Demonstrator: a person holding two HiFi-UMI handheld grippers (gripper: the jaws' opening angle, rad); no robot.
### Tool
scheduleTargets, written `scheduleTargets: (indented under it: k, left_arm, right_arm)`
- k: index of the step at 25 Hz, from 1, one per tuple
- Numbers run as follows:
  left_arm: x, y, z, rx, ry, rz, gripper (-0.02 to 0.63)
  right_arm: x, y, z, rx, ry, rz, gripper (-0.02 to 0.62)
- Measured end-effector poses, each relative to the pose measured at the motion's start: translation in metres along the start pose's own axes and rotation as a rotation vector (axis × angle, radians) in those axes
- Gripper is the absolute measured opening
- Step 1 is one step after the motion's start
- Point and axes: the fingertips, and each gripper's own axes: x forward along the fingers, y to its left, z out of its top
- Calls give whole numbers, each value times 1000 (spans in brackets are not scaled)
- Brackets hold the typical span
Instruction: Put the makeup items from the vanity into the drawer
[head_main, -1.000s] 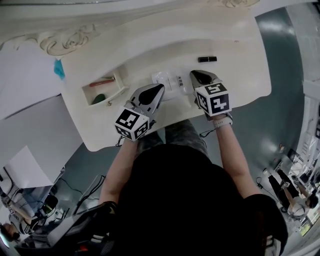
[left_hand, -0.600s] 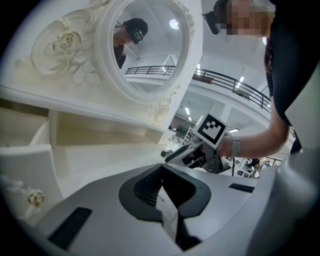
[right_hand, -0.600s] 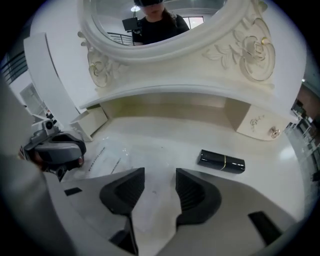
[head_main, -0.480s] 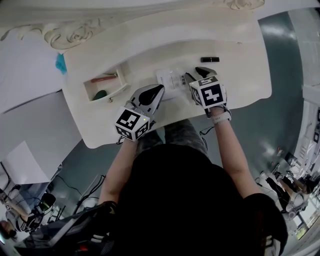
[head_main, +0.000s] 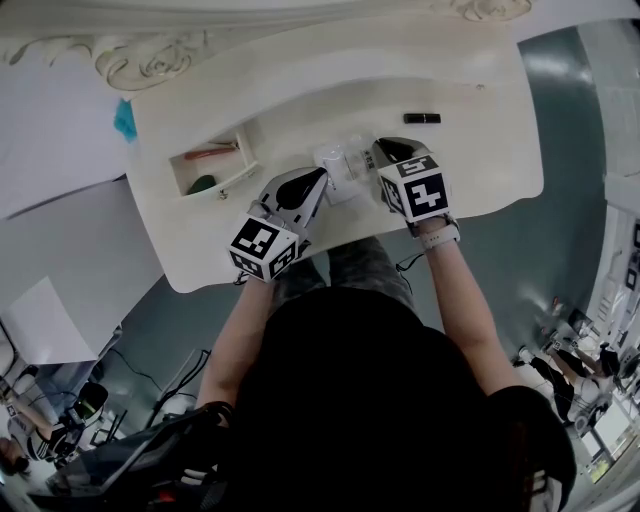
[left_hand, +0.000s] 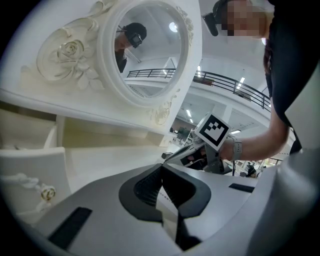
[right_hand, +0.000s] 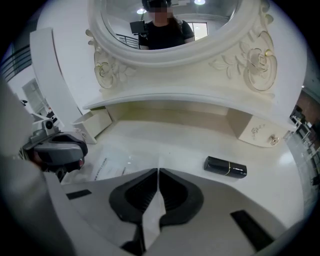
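Cream-painted wood forms the vanity top (head_main: 470, 150), on which a clear packet (head_main: 340, 163) with dark print is found near the front edge, about midway between left and right. The packet is pinched from both sides. Its left corner is clamped in the closed jaws of the left gripper (head_main: 320, 178). Its right edge is caught by the right gripper (head_main: 381, 150), whose jaws have just been closing and are pressed together on the thin film. The packet is seen rumpled between the two. To the left, the small drawer (head_main: 232, 183) is pulled out, apart from the packet. A pinkish stick (head_main: 210, 154) and a green item (head_main: 202, 184) are seen inside it. A black tube (head_main: 421, 118) is seen lying on its side farther back and to the right, clear of both grippers.
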Motion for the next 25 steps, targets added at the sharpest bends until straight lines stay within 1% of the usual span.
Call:
scheduleTargets:
  k: [7,14,17,22,25]
  left_arm:
    - [-13,1,3,-1,-15,18,14]
    - [-36,10,6,-15,-56,74,14]
    - [-46,13,6,-24,-73,98,14]
    - [-62,15,5,-36,-99,133,14]
    - [-72,17,6,-41,-118,157,14]
  right_arm:
    - [-22,29,23,86,-84,143,28]
    - [-44,63,56,70,-155,255,28]
    - [-54,81,73,40,-184,305,28]
    - [-73,113,99,-51,-219,372,28]
    - [-89,130,119,-100,-261,409,28]
